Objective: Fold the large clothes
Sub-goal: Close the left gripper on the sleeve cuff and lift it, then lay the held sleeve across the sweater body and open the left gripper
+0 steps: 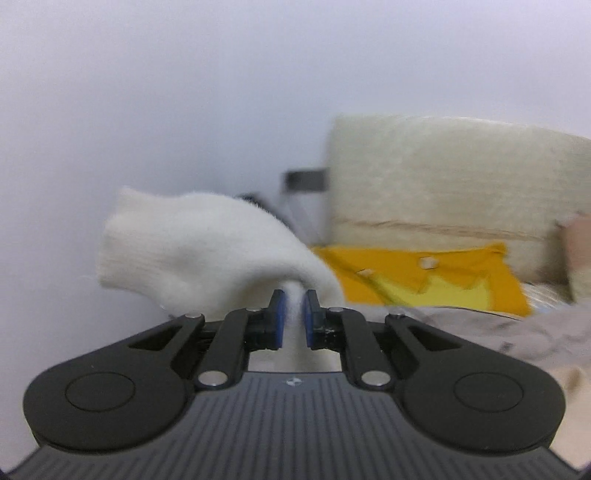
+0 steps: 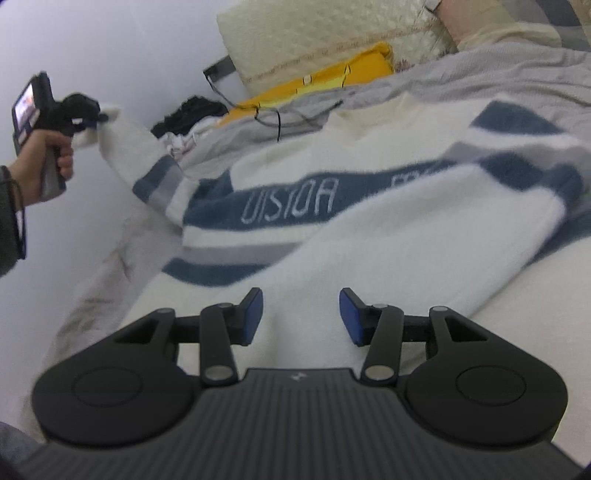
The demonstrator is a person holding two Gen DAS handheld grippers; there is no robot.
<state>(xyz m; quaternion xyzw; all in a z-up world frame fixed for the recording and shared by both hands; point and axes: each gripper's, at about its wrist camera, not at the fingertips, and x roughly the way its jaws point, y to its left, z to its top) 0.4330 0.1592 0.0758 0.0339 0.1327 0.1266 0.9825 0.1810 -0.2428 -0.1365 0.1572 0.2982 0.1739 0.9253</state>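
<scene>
A large white knit sweater (image 2: 369, 229) with blue and grey stripes and lettering lies spread on the bed. My left gripper (image 1: 293, 299) is shut on the white cuff of its sleeve (image 1: 199, 251) and holds it lifted in the air; in the right wrist view the left gripper (image 2: 88, 118) shows at the far left, with the sleeve (image 2: 133, 155) stretched up to it. My right gripper (image 2: 301, 302) is open and empty, low over the sweater's white lower part.
A yellow garment (image 2: 317, 85) and a cream quilted pillow (image 2: 325, 33) lie at the bed's head. A grey sheet (image 2: 480, 70) covers the bed. A dark cloth (image 2: 192, 110) and a thin black cable (image 2: 277, 118) lie near the wall (image 2: 92, 33).
</scene>
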